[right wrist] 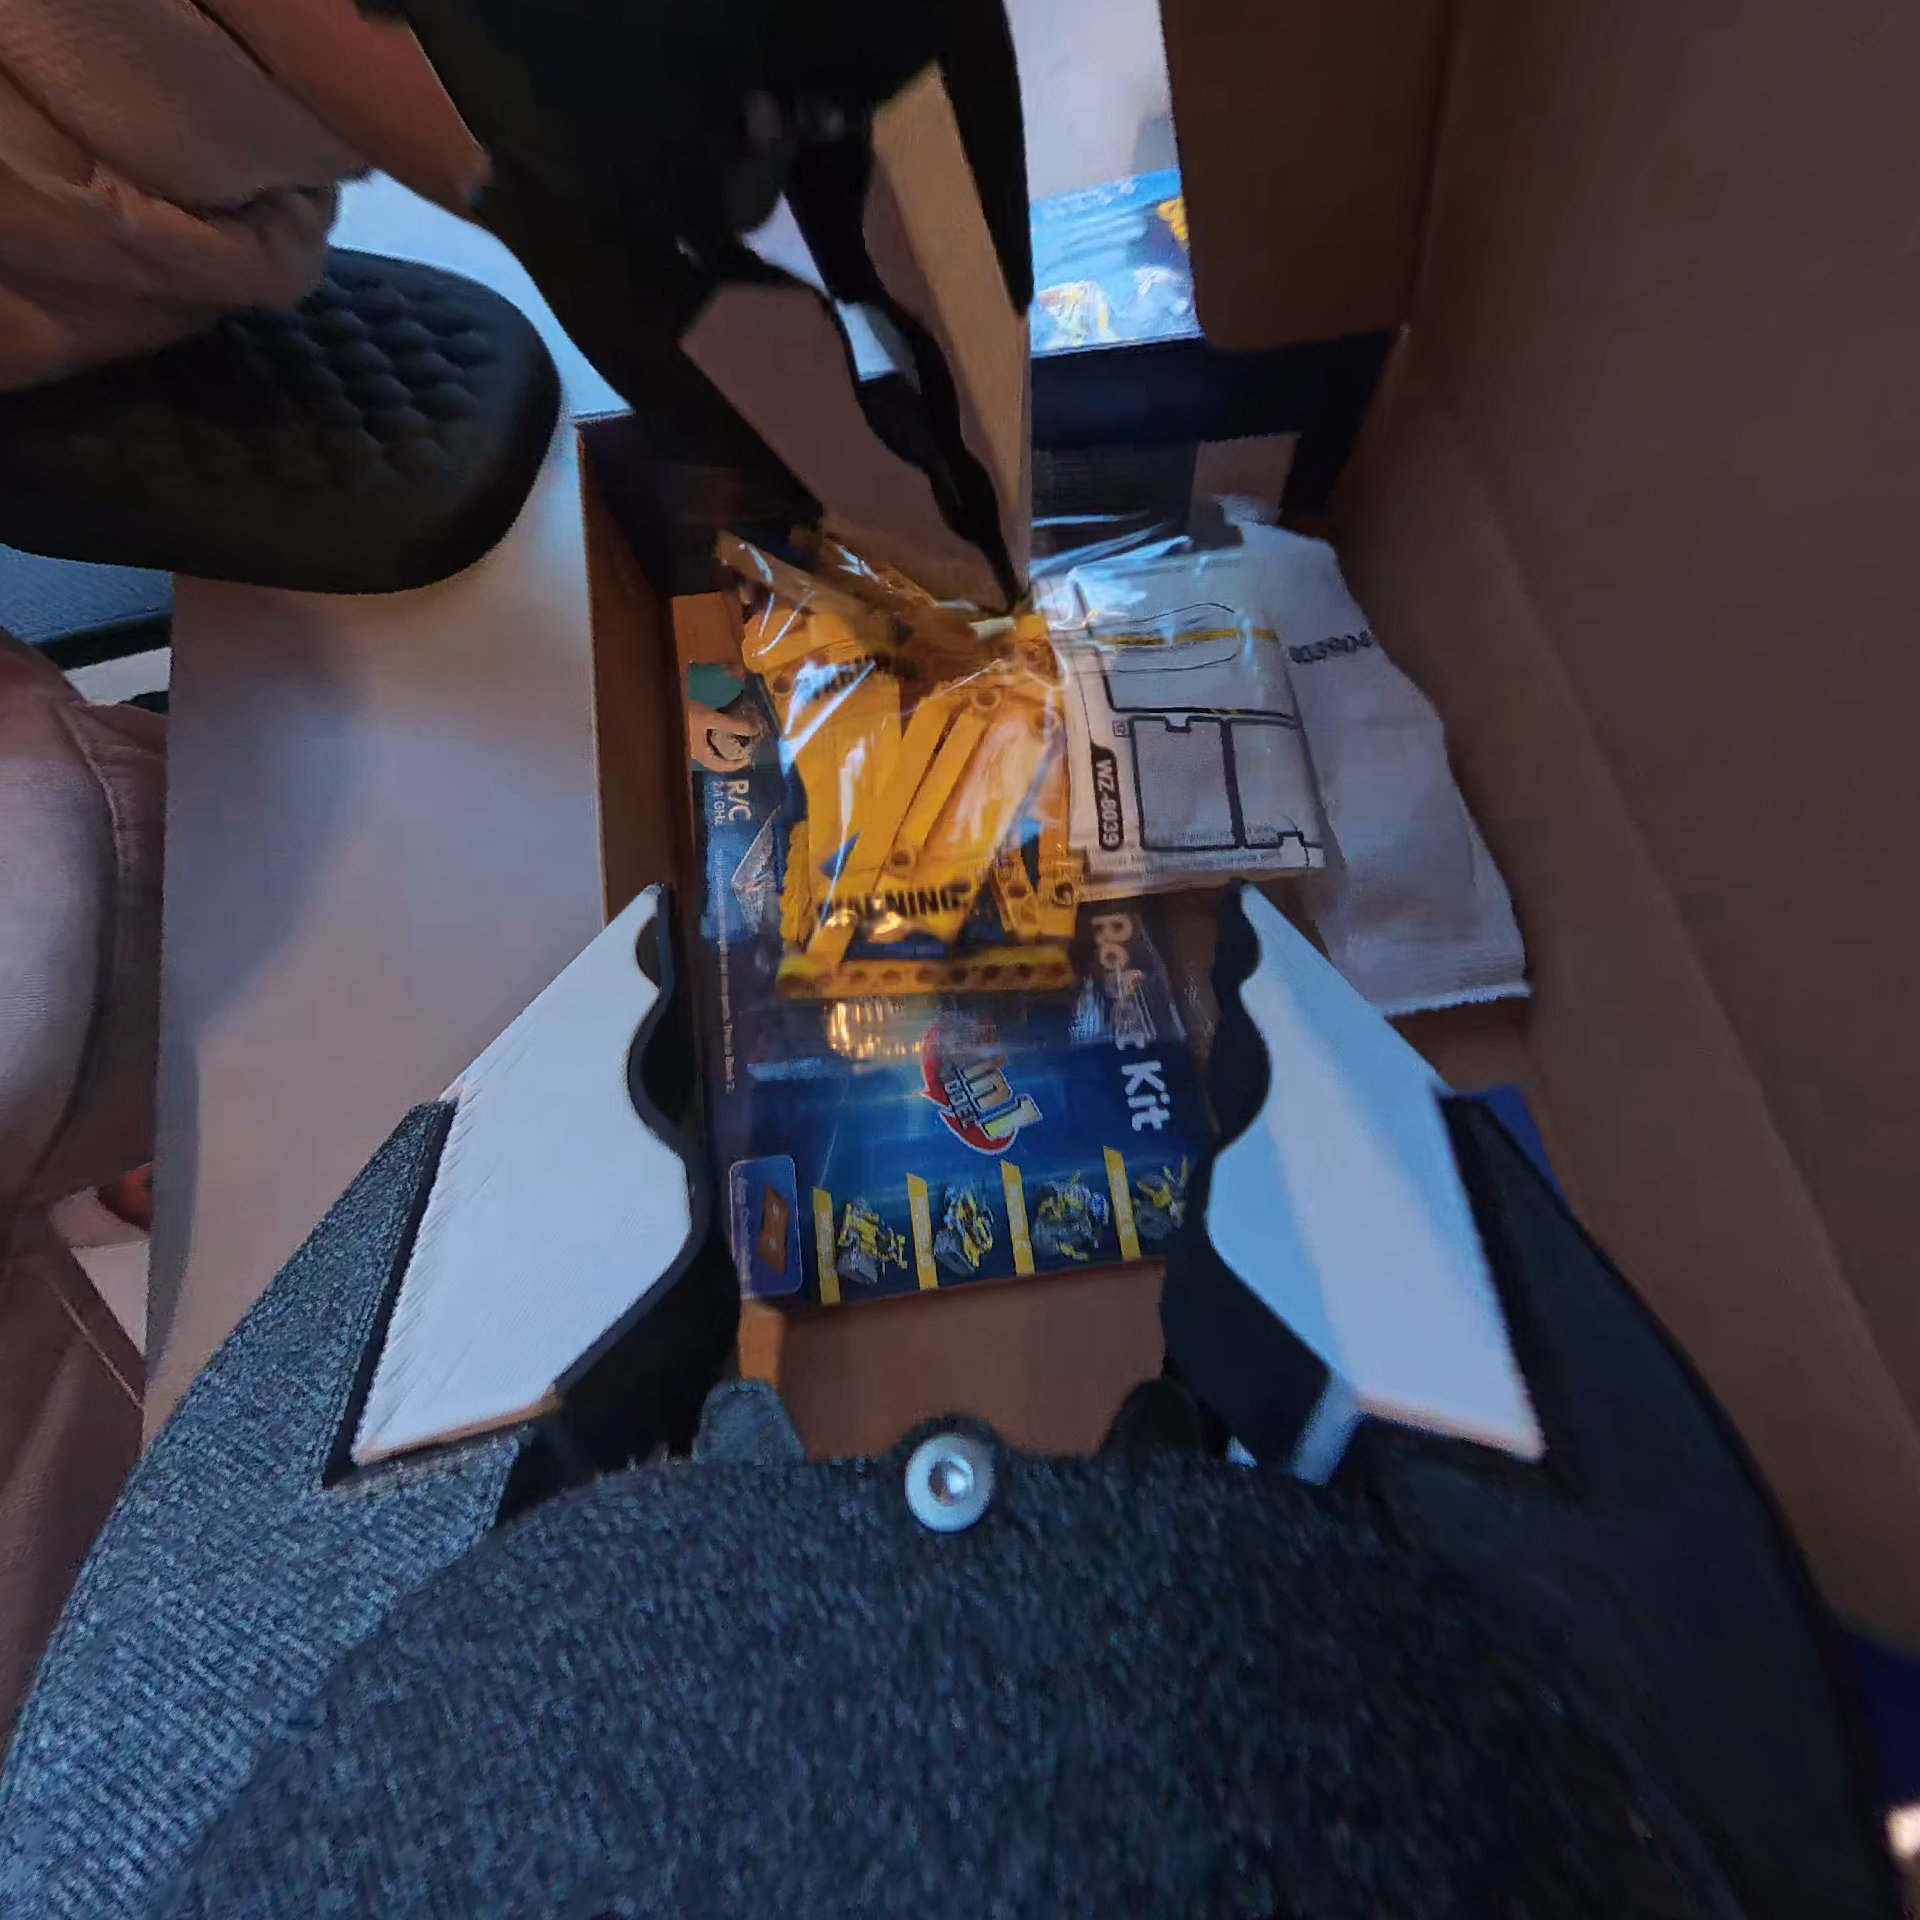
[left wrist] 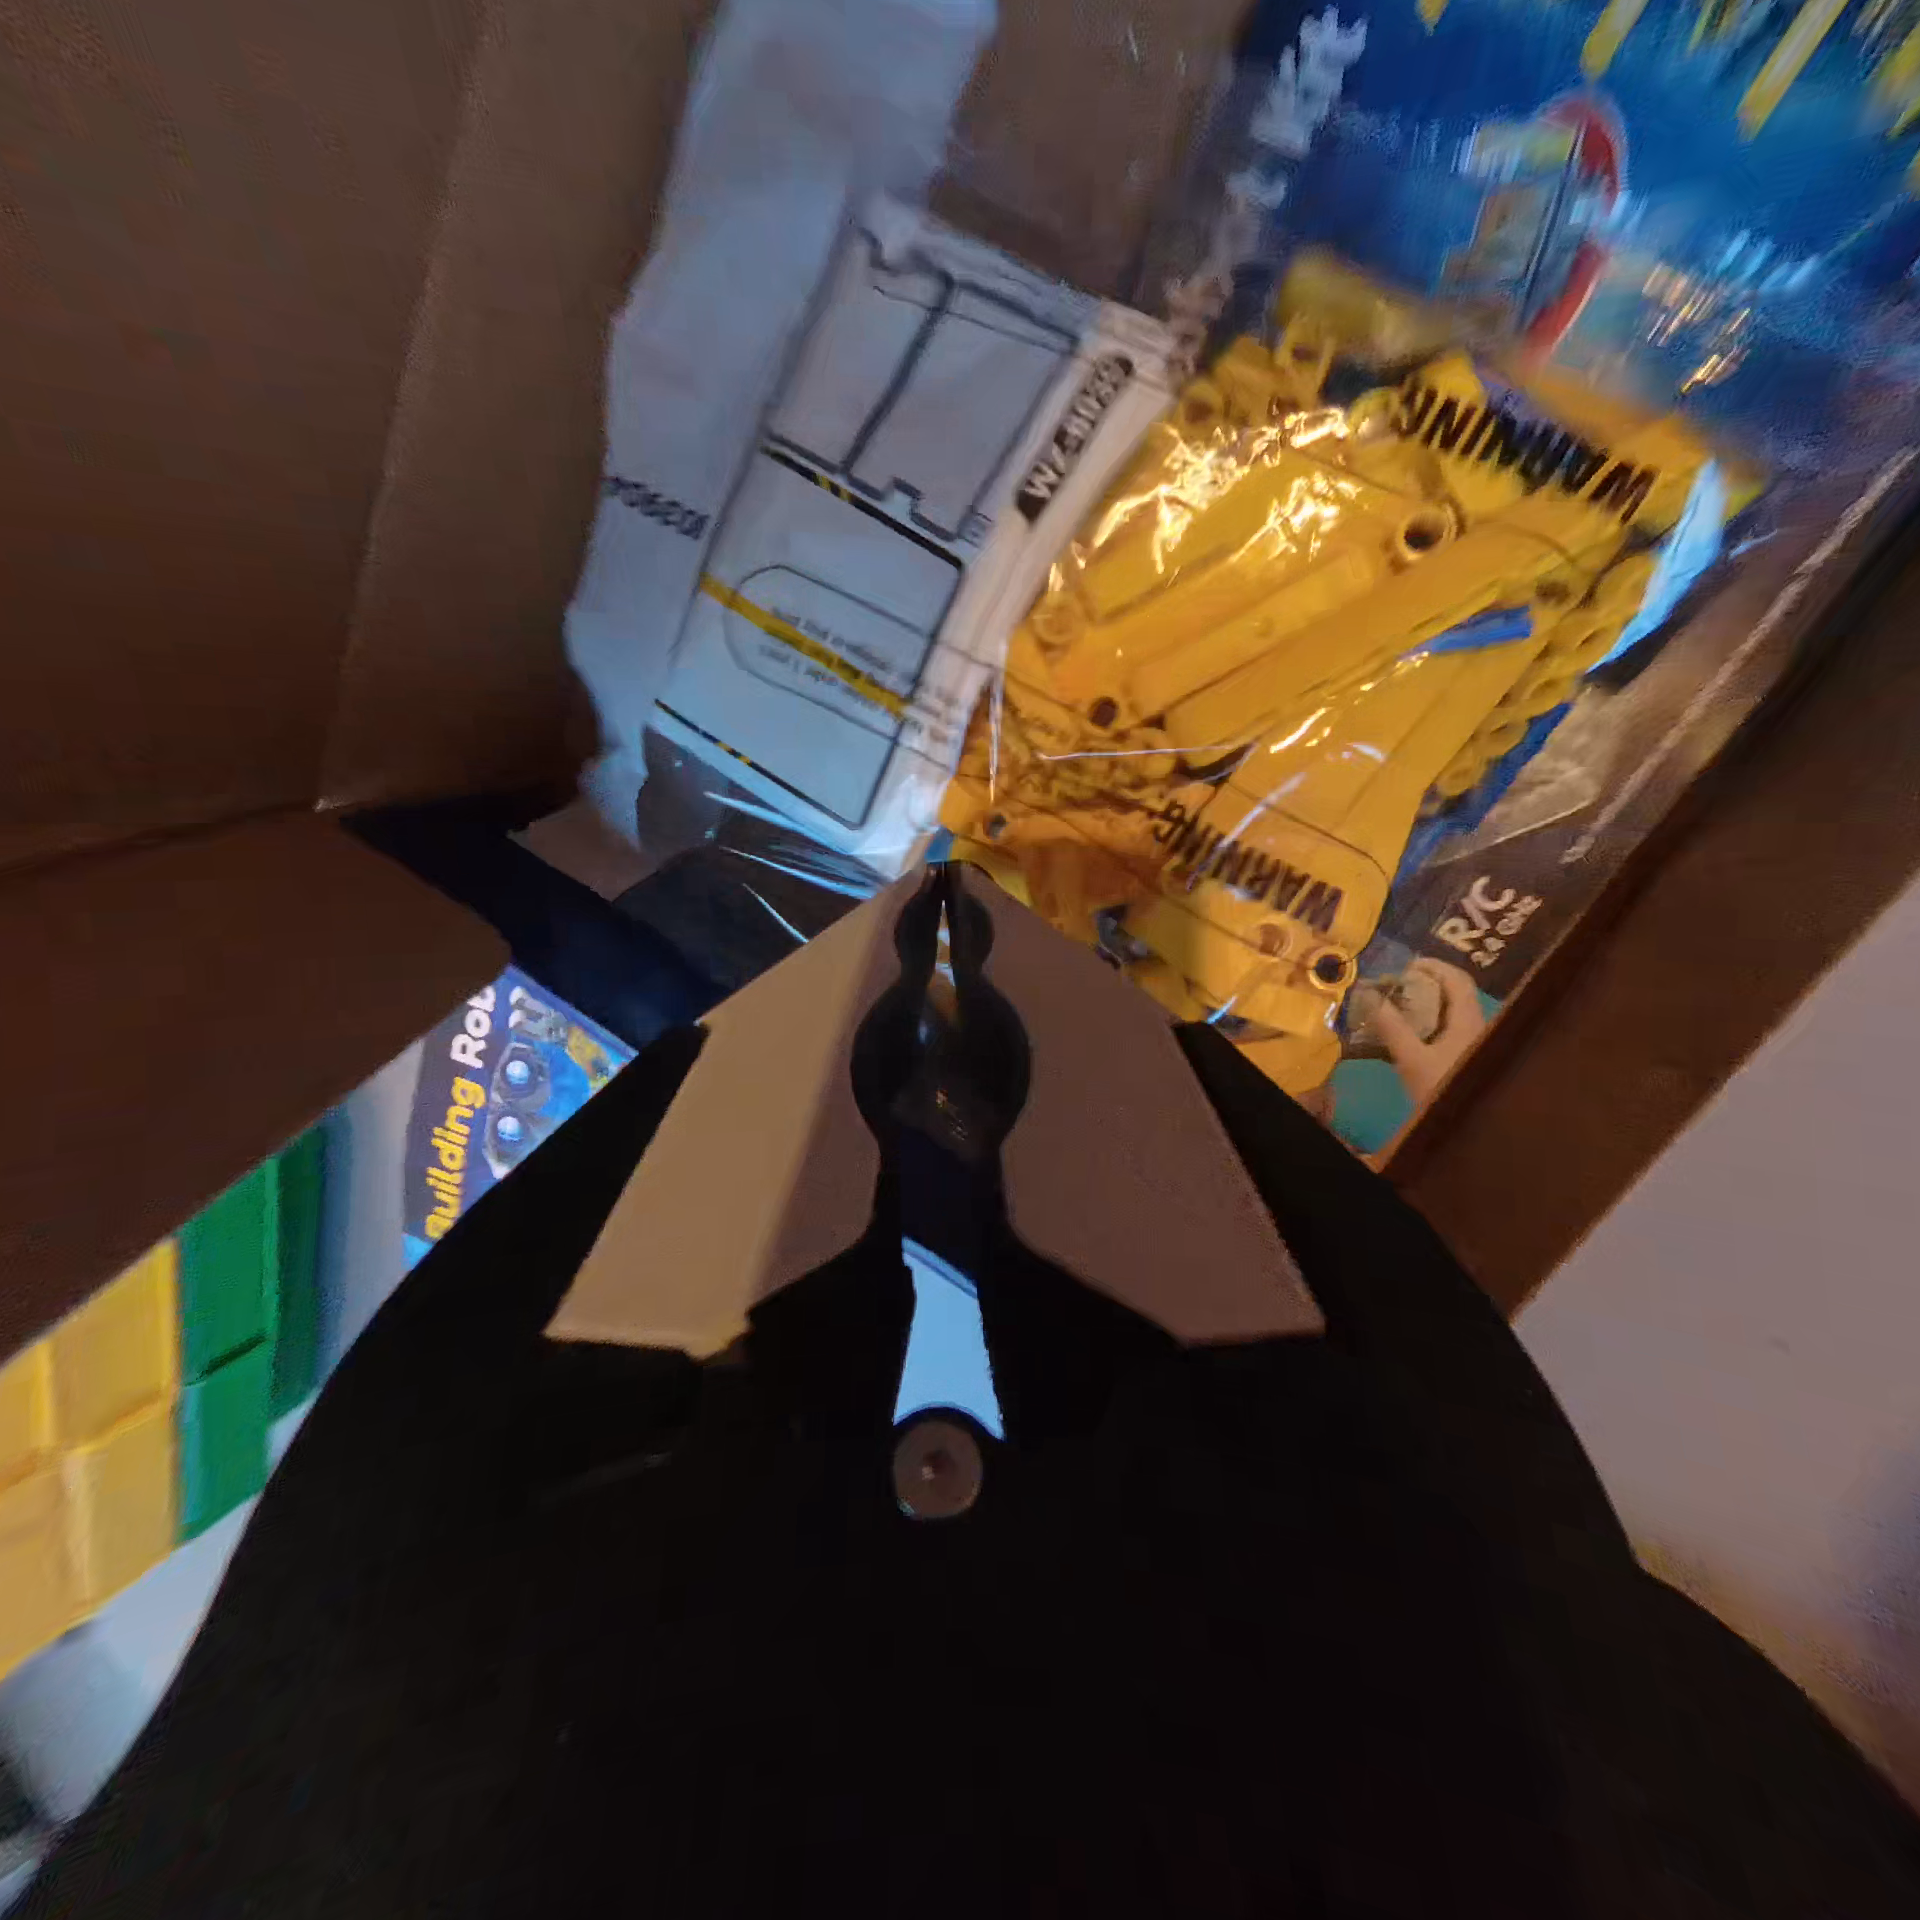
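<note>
A clear plastic bag of yellow building parts [left wrist: 1247, 623] lies in an open cardboard box [left wrist: 260, 416], on top of a blue printed kit box [left wrist: 1558, 187]. My left gripper [left wrist: 943, 875] is shut, its fingertips pinching the bag's plastic edge. In the right wrist view the left gripper [right wrist: 1003, 597] comes down from above, and the plastic of the bag [right wrist: 914, 790] bunches up to its tip. My right gripper [right wrist: 948, 904] is wide open and empty, hovering over the blue kit box [right wrist: 956, 1143] just in front of the bag.
A white sticker sheet [right wrist: 1195, 748] lies beside the bag, over a white pouch [right wrist: 1403, 831]. Cardboard walls [right wrist: 1662, 727] and flaps close in on the sides. A person's hand [right wrist: 125, 156] and a black chair seat [right wrist: 281, 416] are at upper left. Yellow and green blocks [left wrist: 135, 1382] lie outside. Spacing between my two grippers at the tips: around 12 centimetres.
</note>
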Demonstrator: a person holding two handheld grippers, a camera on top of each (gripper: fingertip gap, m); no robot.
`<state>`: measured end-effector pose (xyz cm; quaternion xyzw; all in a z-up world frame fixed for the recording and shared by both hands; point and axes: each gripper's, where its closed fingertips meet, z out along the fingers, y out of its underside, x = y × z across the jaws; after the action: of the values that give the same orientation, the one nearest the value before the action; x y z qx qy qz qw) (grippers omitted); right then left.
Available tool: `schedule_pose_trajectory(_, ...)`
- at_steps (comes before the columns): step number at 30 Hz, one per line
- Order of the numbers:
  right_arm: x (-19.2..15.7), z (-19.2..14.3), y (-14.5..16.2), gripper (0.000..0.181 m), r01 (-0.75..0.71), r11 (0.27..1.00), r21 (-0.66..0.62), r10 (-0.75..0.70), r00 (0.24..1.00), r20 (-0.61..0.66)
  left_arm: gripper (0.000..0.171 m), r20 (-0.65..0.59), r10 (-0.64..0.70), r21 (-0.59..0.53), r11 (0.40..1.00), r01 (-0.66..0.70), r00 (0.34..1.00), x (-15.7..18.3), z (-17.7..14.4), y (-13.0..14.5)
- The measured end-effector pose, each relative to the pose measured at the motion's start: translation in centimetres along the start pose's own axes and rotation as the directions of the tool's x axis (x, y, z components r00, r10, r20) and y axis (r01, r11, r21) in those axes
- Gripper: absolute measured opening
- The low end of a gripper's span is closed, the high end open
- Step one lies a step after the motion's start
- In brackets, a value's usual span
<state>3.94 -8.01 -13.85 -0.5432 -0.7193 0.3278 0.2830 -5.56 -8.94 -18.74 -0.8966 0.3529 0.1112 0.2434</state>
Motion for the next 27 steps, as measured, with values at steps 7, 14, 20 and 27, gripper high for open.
schedule_pose_trajectory(7,1.4,-6.2,1.1,0.092,0.000,0.993,0.115,0.028,0.971,-0.237,0.000,0.082,0.005,0.066,0.998,-0.011,0.997,-0.8,-1.0,-0.5)
schedule_pose_trajectory(14,5.1,-15.3,3.3,0.060,0.106,0.952,0.289,0.094,0.794,-0.600,0.017,-0.021,-0.422,0.458,0.802,0.385,0.906,-2.2,-7.5,1.8)
schedule_pose_trajectory(20,10.3,-17.6,4.9,0.065,0.080,0.935,0.345,0.212,0.653,-0.727,0.031,-0.155,-0.514,0.379,0.758,0.531,0.844,0.7,-5.8,4.1)
schedule_pose_trajectory(27,17.9,-15.2,0.1,0.003,0.058,0.956,0.286,0.139,0.771,-0.621,0.031,-0.095,-0.406,0.184,0.890,0.417,0.909,4.8,-5.3,5.0)
